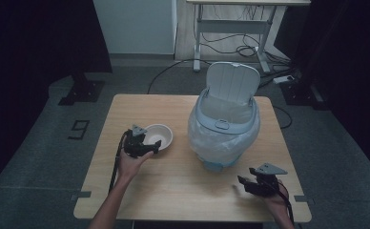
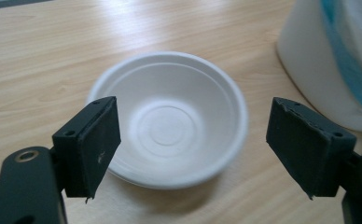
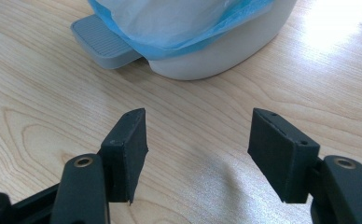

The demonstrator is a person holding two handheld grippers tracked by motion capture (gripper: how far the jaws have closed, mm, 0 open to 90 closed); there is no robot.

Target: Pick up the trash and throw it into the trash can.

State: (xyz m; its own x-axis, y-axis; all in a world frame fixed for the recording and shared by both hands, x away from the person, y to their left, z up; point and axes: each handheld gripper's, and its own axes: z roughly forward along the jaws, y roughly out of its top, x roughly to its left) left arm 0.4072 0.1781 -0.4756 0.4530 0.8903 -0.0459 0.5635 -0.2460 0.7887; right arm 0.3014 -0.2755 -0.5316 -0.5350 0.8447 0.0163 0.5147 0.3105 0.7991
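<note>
High view: a light wooden table (image 1: 173, 191) stands on a grey floor, and on it a person works with a black two-jaw gripper in each hand. The left gripper (image 1: 150, 145) is held at the near edge of a shallow round white paper bowl (image 1: 158, 135), which sits upright on the tabletop. To the right of that gripper, well apart from the bowl, stands a white pedal bin with a pale blue plastic liner (image 1: 224, 125); its hinged lid (image 1: 232, 82) is raised and leaning back. The right gripper (image 1: 246, 181) hovers near the bin's front, on the person's side of it, pointing left across bare wood.

In the left gripper view, the left gripper (image 2: 193, 137) has its jaws spread wide, with the white bowl (image 2: 170, 116) lying just ahead of and between them, empty inside. The left jaw overlaps the bowl's rim in the picture; whether it touches cannot be told. The bin's white wall (image 2: 319, 60) rises beyond the right jaw.

In the right gripper view, the right gripper (image 3: 198, 149) also has its jaws apart, holding nothing, above the wood grain. Straight ahead of it are the bin's base (image 3: 216, 56), the ribbed grey foot pedal (image 3: 102, 42) ahead of the left jaw, and the blue liner (image 3: 179, 18) hanging over the body.
</note>
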